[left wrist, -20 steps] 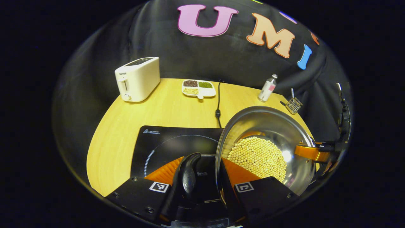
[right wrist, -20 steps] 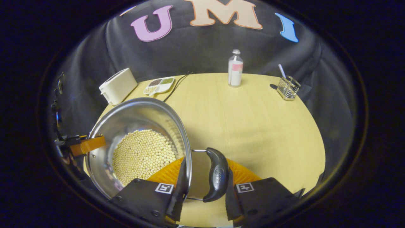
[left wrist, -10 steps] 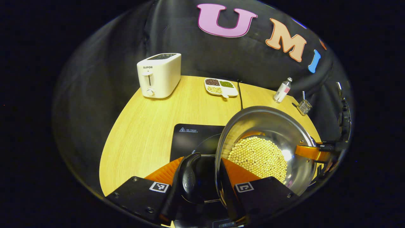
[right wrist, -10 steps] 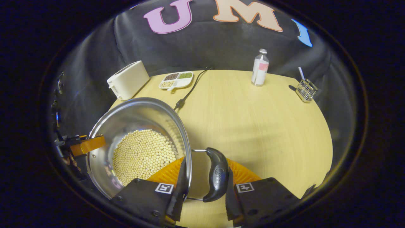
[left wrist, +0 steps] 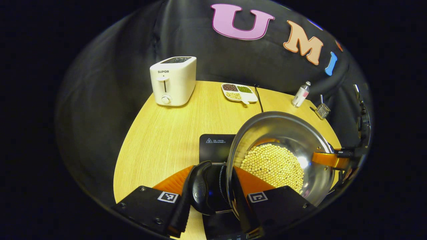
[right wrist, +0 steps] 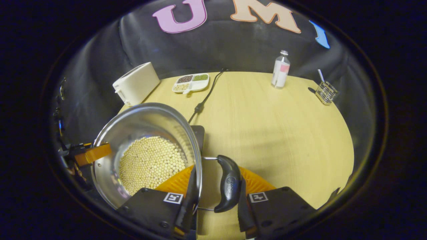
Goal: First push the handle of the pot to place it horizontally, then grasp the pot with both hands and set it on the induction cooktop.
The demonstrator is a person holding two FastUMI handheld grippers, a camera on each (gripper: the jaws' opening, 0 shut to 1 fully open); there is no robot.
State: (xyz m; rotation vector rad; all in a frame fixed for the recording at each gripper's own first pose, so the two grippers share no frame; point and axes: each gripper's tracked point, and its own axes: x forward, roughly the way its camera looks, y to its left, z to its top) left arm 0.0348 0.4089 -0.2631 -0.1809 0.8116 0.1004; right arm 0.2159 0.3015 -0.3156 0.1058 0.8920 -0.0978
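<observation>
Pot (left wrist: 283, 133) of polished steel, its floor covered with pale round beans (left wrist: 272, 165), hangs tilted between the two tools above the black induction cooktop (left wrist: 215, 150), whose near part lies under its left side. In the left gripper view, the left tool (left wrist: 211, 196) is clamped across the pot's left side: one finger presses the outside of the black left handle (left wrist: 198, 186), the other lies inside against the wall just under the rim. In the right gripper view, the right tool (right wrist: 213, 196) grips the opposite side the same way, one finger inside the rim, the other pressed against the black right handle (right wrist: 228, 183). Each view also shows the other tool at the far rim. Pale wooden worktop (right wrist: 273, 126) carries everything else. Behind the cooktop, a black power cord (right wrist: 205, 98) runs toward the wall. At the back left stands a white toaster (left wrist: 173, 80), with a divided dish (left wrist: 238, 93) of dark, green and pale grains just right of it. Farther right are a small bottle (right wrist: 280, 68) and, near the edge, a wire holder (right wrist: 326, 91) with a straw.
</observation>
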